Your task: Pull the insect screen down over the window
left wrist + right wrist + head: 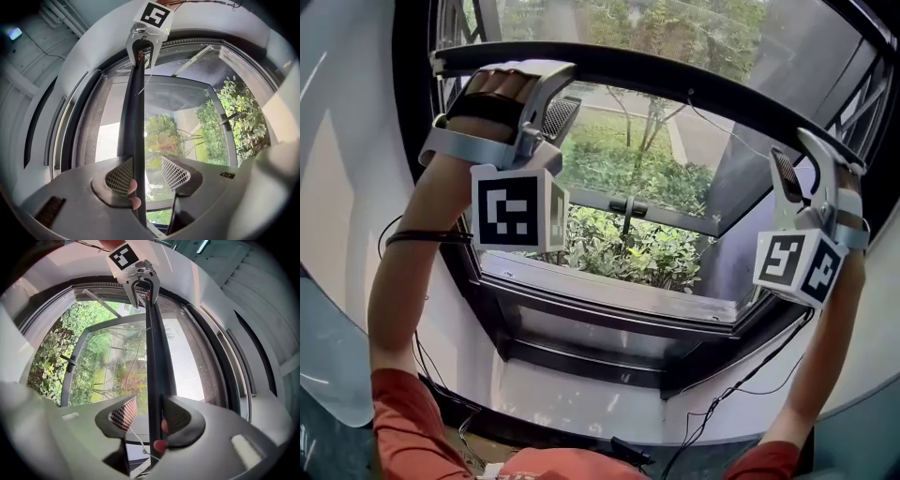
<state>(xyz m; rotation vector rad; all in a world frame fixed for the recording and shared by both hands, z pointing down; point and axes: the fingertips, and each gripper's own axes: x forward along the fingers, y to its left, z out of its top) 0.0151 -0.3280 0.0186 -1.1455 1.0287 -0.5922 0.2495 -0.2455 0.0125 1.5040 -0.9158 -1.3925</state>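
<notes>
Screen bar point(675, 80): high across the window point(609, 292), running between both grippers.
Left gripper point(145, 171): fingers apart, bar between them, against one finger, clear of the other.
Right gripper point(149, 414): fingers apart, bar likewise against one finger only.

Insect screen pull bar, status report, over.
Left tongs open, dark slim pull bar of insect screen resting against one pad. Right tongs open, same bar between pads. Bar near top of black window frame; nothing seen blocking below.

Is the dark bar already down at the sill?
No, the bar sits high up, well above the sill.
</notes>
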